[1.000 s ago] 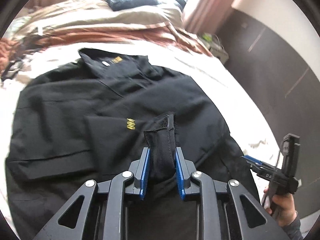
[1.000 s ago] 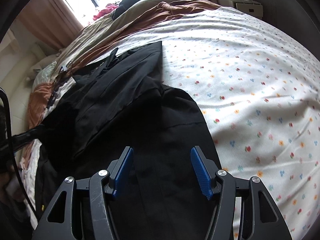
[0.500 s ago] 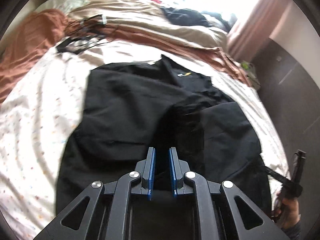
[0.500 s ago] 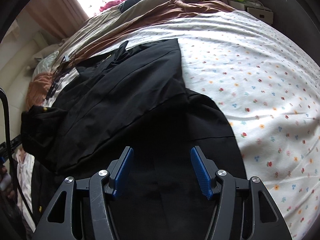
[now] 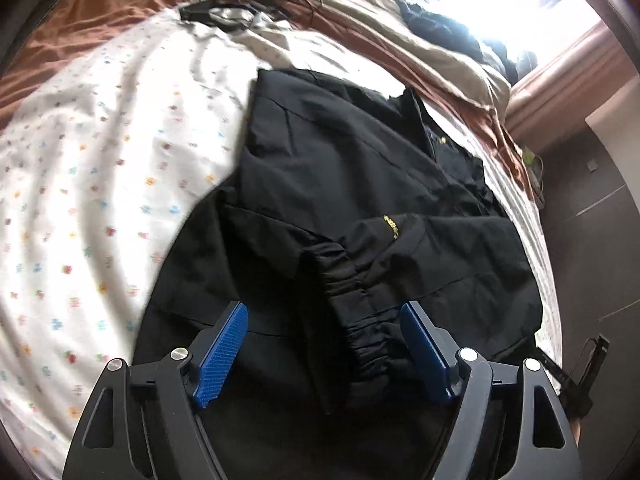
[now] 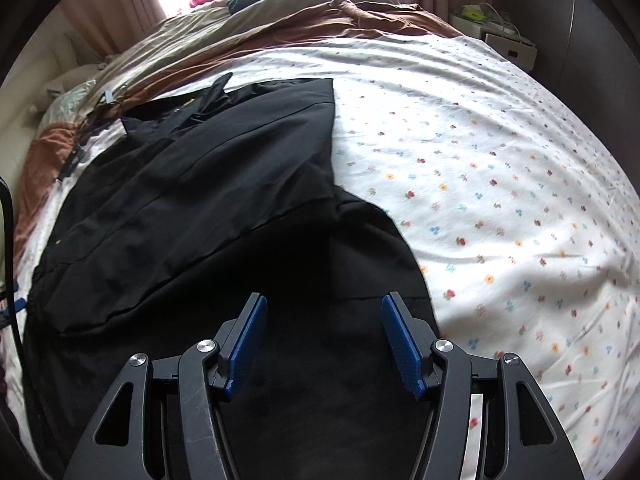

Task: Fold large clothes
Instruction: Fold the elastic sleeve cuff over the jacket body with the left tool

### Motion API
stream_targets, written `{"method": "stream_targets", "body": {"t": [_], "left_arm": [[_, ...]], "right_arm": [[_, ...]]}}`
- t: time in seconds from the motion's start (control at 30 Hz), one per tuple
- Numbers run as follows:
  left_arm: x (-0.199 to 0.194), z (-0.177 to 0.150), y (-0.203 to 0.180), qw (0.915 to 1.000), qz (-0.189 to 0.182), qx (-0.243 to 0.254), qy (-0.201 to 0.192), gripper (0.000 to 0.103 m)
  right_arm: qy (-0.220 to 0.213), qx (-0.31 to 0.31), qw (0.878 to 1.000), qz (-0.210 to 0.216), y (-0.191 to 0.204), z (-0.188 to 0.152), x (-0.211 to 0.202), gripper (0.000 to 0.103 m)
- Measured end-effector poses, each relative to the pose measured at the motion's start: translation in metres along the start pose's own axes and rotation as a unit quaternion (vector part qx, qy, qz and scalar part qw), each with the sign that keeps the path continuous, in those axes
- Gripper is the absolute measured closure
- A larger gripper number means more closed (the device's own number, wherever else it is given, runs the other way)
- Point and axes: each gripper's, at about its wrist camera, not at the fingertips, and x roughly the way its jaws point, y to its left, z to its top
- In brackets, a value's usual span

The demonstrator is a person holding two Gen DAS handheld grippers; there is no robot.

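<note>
A large black jacket lies spread on the flowered bed sheet. One sleeve is folded across its body, and the gathered elastic cuff ends between the blue pads of my left gripper. Those jaws are opening, and the cuff lies loose on the jacket with neither pad pressing it. In the right wrist view the jacket fills the left half of the bed. My right gripper hovers open above its lower hem with nothing between the fingers. The right gripper also shows at the left view's edge.
A rumpled brown and beige duvet with dark clothes on it fills the head of the bed. Black cables lie near the duvet. A white nightstand stands against a dark wall beyond the bed's right side.
My left gripper carried the sleeve cuff across the jacket, sank toward it, then opened and let it go. The right gripper stayed open and hardly shifted.
</note>
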Motion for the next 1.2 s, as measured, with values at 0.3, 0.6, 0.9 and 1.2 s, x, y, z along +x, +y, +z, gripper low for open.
{"method": "stream_targets", "body": {"t": [0.3,0.6,0.9,1.2], "left_arm": [[0.036,-0.008,-0.024,0.9961,0.063,0.050,0.038,0.082],[-0.009,0.022,-0.077,0.9897,0.055,0.127,-0.037,0.094],[0.003,0.073,-0.087,0.9865,0.075,0.134,-0.058,0.095],[0.039,0.096,-0.034,0.9883,0.116,0.084,-0.052,0.095]], "right_arm": [[0.010,-0.001,0.999,-0.037,-0.006,0.023,0.021,0.043],[0.011,0.024,0.999,-0.042,-0.021,0.041,0.037,0.043],[-0.003,0.094,0.993,-0.077,-0.062,0.029,0.032,0.043],[-0.022,0.102,0.993,-0.045,-0.082,0.023,0.009,0.043]]}}
